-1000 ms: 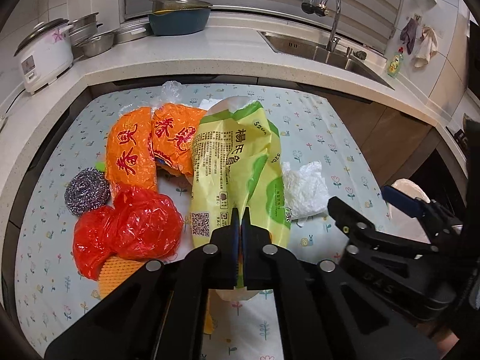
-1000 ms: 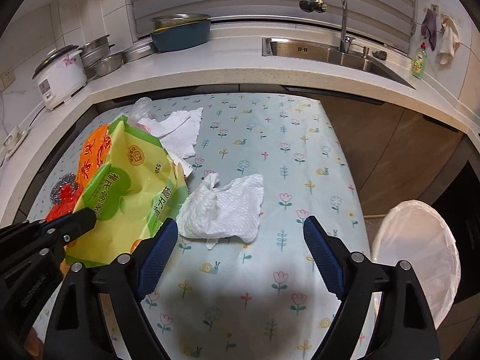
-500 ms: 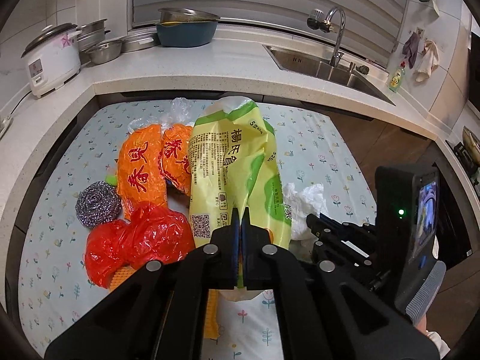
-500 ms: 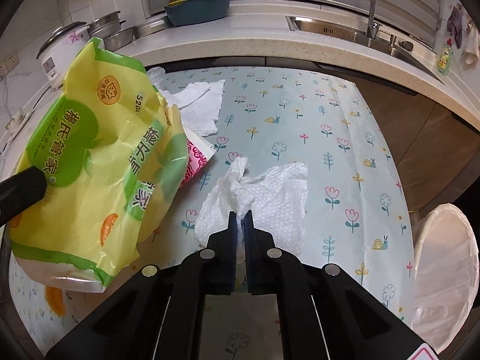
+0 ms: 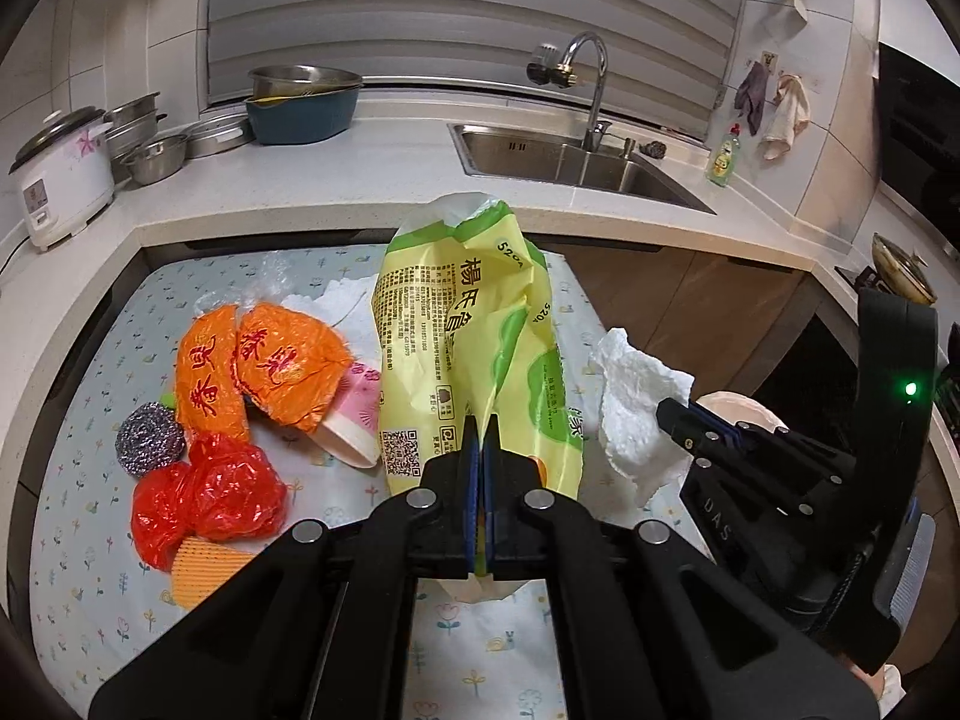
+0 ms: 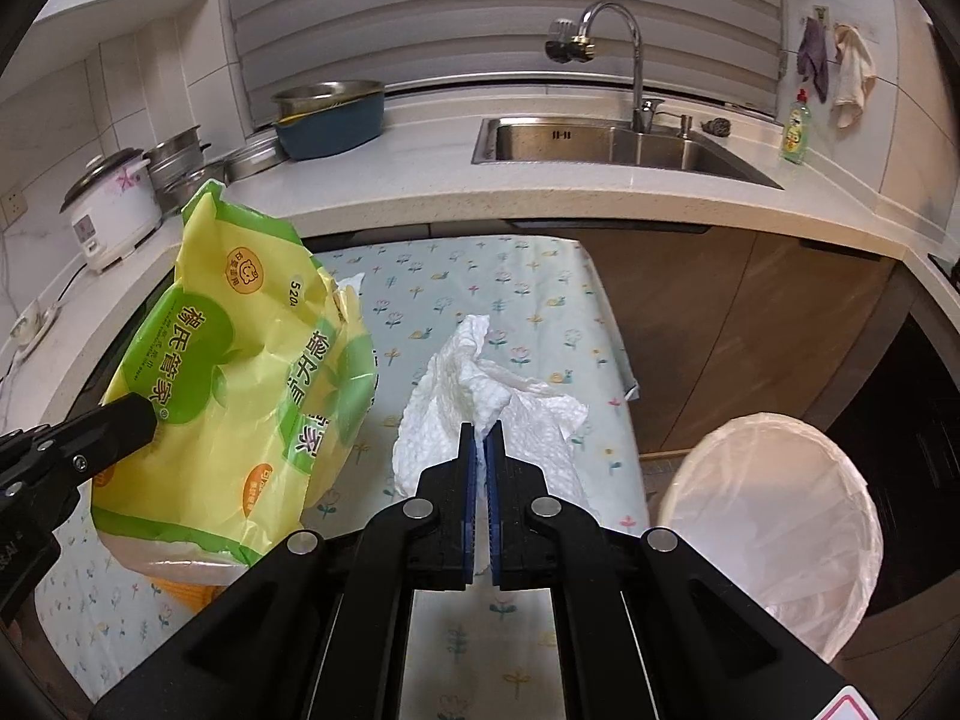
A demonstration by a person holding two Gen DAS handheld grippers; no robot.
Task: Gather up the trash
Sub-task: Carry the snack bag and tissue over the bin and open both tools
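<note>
Clamping yellow bag (image 5: 474, 354), paper towel (image 6: 480, 408), both claws

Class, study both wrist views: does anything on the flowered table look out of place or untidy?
Yes. Litter crowds the table's left side: crumpled orange bags, a red bag and a steel scourer. The left gripper holds up a yellow-green package; the right gripper pinches a paper towel. The lined bin stands beside the table.

A table (image 5: 84, 468) covered with a pale flower-print cloth stands against the kitchen counter. On it lie two orange wrappers (image 5: 264, 369), a red plastic bag (image 5: 210, 489), a steel scourer (image 5: 149, 438), an orange mesh piece (image 5: 201, 570), a pink-and-white bowl (image 5: 354, 420) and white paper (image 5: 342, 306).
</note>
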